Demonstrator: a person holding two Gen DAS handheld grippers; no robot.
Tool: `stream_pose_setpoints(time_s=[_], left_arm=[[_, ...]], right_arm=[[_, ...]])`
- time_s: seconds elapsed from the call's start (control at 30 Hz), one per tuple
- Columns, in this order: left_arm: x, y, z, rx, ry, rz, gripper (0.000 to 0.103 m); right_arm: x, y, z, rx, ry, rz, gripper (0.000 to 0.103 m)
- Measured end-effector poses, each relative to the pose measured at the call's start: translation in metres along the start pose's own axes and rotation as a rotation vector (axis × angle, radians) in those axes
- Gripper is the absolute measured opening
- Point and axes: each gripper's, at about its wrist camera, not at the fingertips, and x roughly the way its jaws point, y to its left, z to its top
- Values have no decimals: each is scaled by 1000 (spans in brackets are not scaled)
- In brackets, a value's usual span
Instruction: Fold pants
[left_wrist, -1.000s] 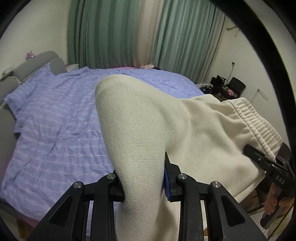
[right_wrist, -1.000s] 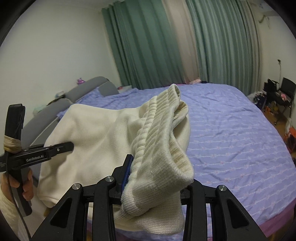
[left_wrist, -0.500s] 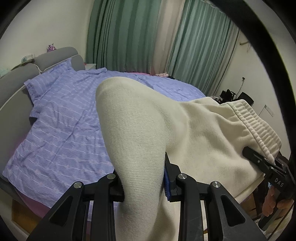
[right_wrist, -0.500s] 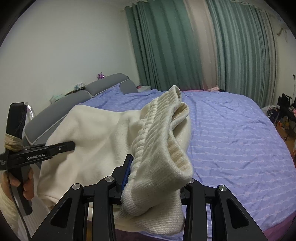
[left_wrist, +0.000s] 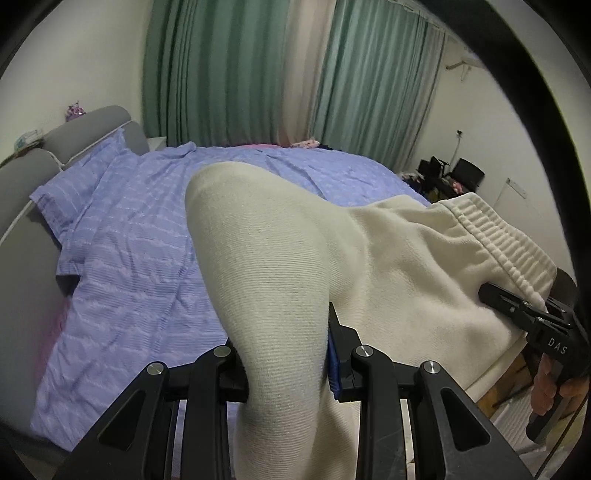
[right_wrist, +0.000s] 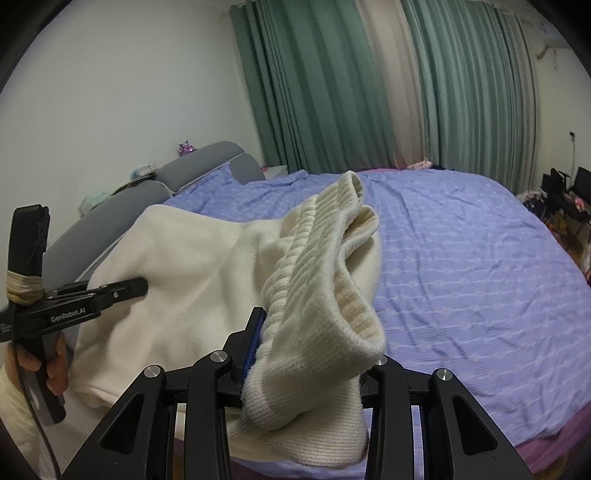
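Pants (left_wrist: 280, 295) carried nearer bed (left_wrist: 129, 266)

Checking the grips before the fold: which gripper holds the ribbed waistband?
The right gripper: its jaws clamp the pants' ribbed waistband, while the left gripper pinches smooth fabric.

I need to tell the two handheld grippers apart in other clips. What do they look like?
Both are matte black, with angular linkage arms, silver pivot screws and blue pads. The left gripper reads "GenRobot.AI" in white, has beige cord wound round its upright bar and a black cable below; a whitish sleeve shows beside it. The right gripper reads "DAS".
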Motion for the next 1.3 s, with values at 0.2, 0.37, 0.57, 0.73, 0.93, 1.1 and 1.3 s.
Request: stream_pose_setpoints(time_s=[0.2,0.37,0.57,0.73,0.93,1.1,1.3], left_arm=[[20,81,10,19,71,-21,29],[54,148,5,-11,128,-30,29],[114,209,-3,-22,197,-14,29],[174,247,-9,-21,259,2,29],[243,285,-17,10,309,28,29],[294,309,-35,9,361,65,35],[309,326,-80,-47,442,175,63]], right_arm=[[56,55,2,27,56,-23,36],[117,89,2,-21,149,-15,36],[200,108,-6,-47,264,-10,36],[271,117,-8,-32,343,-18,36],[355,116,-23,-10,423,-17,36],[412,109,-41,23,463,-17,36],[444,97,-73,47,600,-28,43]])
